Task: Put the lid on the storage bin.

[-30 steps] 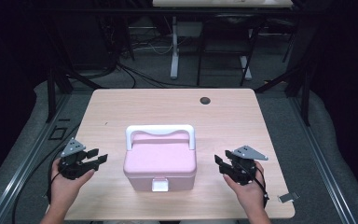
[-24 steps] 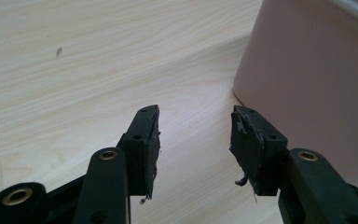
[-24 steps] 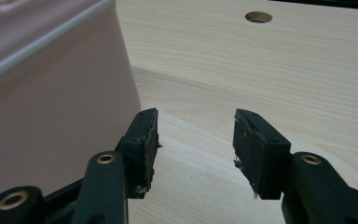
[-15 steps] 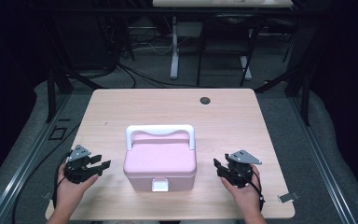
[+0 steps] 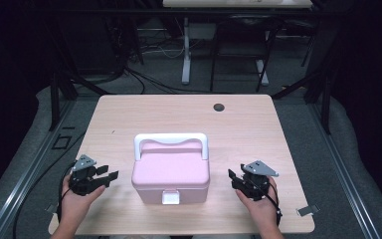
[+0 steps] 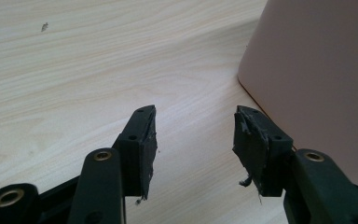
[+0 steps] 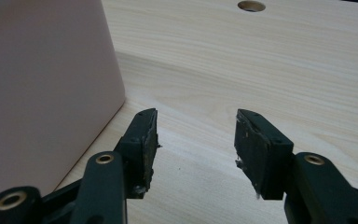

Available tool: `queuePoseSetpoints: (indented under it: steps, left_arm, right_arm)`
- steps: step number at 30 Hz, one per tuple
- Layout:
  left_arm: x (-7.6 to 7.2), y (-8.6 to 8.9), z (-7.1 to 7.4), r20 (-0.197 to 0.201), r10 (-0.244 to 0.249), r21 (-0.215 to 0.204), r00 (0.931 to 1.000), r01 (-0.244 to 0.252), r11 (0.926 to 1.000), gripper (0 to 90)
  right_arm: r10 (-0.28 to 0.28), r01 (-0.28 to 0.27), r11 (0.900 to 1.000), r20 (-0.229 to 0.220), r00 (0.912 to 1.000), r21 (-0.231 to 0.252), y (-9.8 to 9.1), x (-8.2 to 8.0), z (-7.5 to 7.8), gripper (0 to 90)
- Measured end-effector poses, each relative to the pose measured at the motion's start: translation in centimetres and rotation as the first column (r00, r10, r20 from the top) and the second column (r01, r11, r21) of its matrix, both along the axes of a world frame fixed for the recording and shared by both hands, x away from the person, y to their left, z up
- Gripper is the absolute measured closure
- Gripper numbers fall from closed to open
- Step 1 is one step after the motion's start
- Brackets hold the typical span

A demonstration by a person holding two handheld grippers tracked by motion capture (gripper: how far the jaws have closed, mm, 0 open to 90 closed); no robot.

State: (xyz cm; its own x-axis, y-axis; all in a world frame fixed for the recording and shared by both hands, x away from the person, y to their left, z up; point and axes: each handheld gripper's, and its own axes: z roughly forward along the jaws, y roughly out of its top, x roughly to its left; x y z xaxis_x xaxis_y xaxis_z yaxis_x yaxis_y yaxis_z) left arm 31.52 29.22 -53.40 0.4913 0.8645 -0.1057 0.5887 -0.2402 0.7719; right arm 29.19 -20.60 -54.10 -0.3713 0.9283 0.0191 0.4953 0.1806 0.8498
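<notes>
pink lidded box (image 5: 170,172) centred on tabletop (image 5: 248,134). left gripper (image 5: 104,175) and right gripper (image 5: 234,179) flanking it, fingers spread, holding nothing.

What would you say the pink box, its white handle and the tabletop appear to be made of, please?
Pink box: likely moulded plastic, smooth and matte, with rounded corners and an even colour. White handle: probably plastic too, a smooth, uniform white bar. Tabletop: pale wood or wood-look laminate, with grain lines plain in both gripper views; which one cannot be told.

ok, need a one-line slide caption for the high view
Pink lidded box with white handle on wooden table, flanked by open left hand-held gripper and right hand-held gripper.
</notes>
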Motion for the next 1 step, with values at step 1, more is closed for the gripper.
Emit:
queuePoseSetpoints:
  steps: [1]
  left_arm:
    - [0.07, 0.04, 0.0, 0.001, 0.003, -0.003, 1.0, -0.003, 1.0, 47.6]
  right_arm:
    - [-0.003, 0.003, 1.0, 0.007, 1.0, 0.001, -0.08, -0.02, -0.02, 48.8]
